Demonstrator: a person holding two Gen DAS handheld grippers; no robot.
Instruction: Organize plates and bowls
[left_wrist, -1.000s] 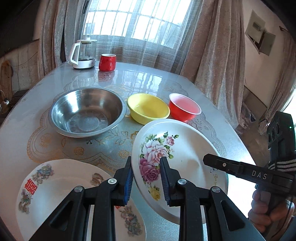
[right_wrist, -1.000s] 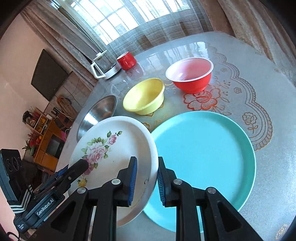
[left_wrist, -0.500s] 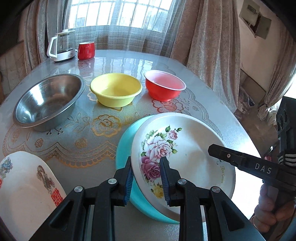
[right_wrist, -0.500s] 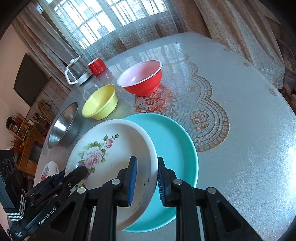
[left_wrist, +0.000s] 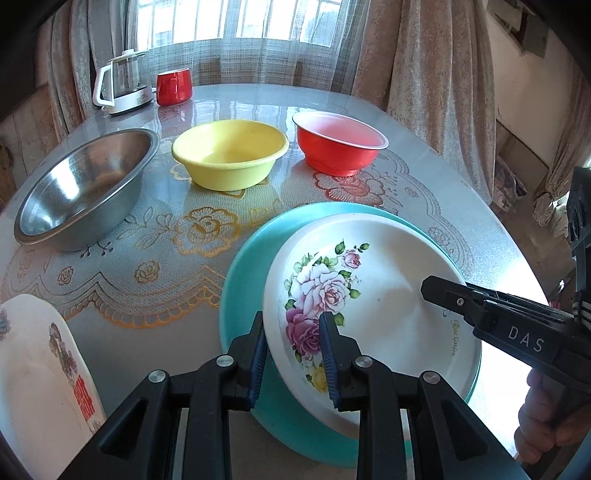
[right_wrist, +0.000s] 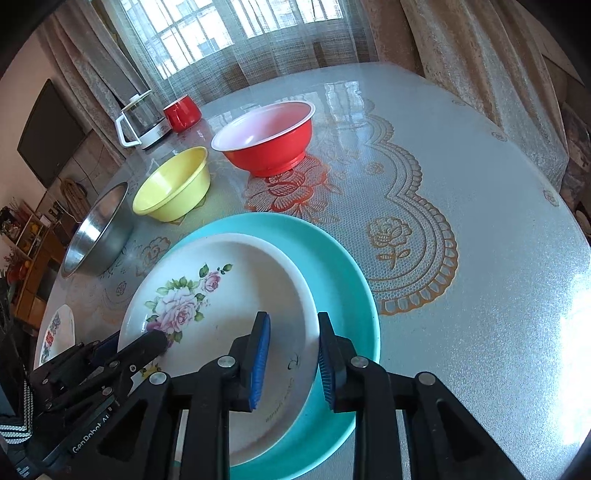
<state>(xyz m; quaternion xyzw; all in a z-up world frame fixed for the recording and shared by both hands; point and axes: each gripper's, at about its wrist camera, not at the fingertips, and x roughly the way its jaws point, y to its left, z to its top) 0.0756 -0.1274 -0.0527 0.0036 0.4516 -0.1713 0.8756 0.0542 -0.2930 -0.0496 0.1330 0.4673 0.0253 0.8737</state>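
Where the table (left_wrist: 424, 206) runs toward the window, its far edge meets the curtains, and its near edge is cut off by the frame and the black gripper arms in both views. On it, at lower centre, lies the teal plate (left_wrist: 240, 295); only a crescent along its left and far side shows, the rest being covered. Over it sits the rose plate (left_wrist: 388, 288), offset toward the right of the teal one; whether it lies flat on it or is tipped is hard to make out. At the left stands the steel bowl (left_wrist: 81, 192), then the yellow bowl (left_wrist: 229, 162) and the red bowl (left_wrist: 338, 147) in a row across the upper middle, each apart from the next. Cut off at the lower left is a white plate (left_wrist: 37, 369) with red and dark motifs, too clipped to read. At the upper left stand a kettle (left_wrist: 122, 88) and, just beside it, a red mug (left_wrist: 174, 86).

The left gripper (left_wrist: 293, 354) grasps the rose plate's near-left rim, one blue pad outside and one on the flowers. The right gripper (right_wrist: 293, 354) is likewise clamped over the plate's right rim, one pad inside the well, one outside above the teal plate; the contact itself is hidden behind the pads
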